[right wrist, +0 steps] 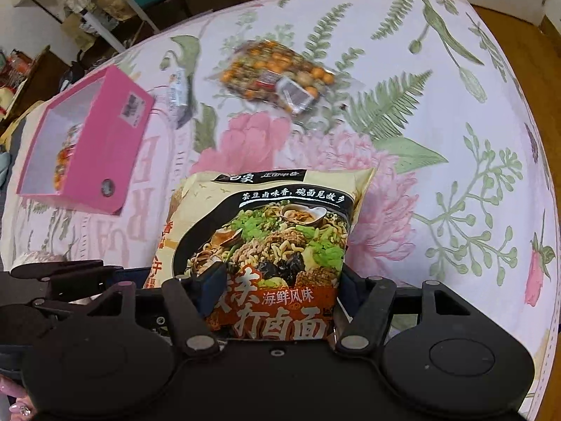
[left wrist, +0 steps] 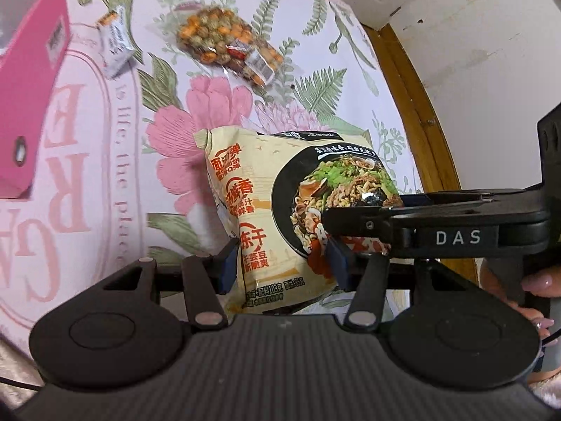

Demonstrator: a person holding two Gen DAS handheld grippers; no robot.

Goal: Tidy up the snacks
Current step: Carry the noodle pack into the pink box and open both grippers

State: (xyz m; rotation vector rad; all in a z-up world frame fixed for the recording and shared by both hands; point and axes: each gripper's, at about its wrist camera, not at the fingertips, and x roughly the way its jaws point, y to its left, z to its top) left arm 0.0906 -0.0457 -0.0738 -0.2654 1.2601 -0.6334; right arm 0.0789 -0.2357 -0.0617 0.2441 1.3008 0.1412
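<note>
Noodle pack point(right wrist: 266, 245) hangs above the floral bed point(right wrist: 438, 105), clamped at its near end by both the left claw point(left wrist: 280, 263) and the right claw point(right wrist: 277, 298). Carrying it to the pink box point(right wrist: 84, 147) calls for moving both claws together, keeping the pack level so neither grip slips, and lowering it past the rim before releasing.

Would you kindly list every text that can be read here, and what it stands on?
"DAS": on the right gripper.
"海鲜风味": noodle packet, lower front.
"芸豆卤味香, 碗面见故乡": same packet, black band.
"life, the place": floral bedspread, pink lettering, partly cut off.
Pink box label, small sachet and clear snack bag: too blurred.
</note>
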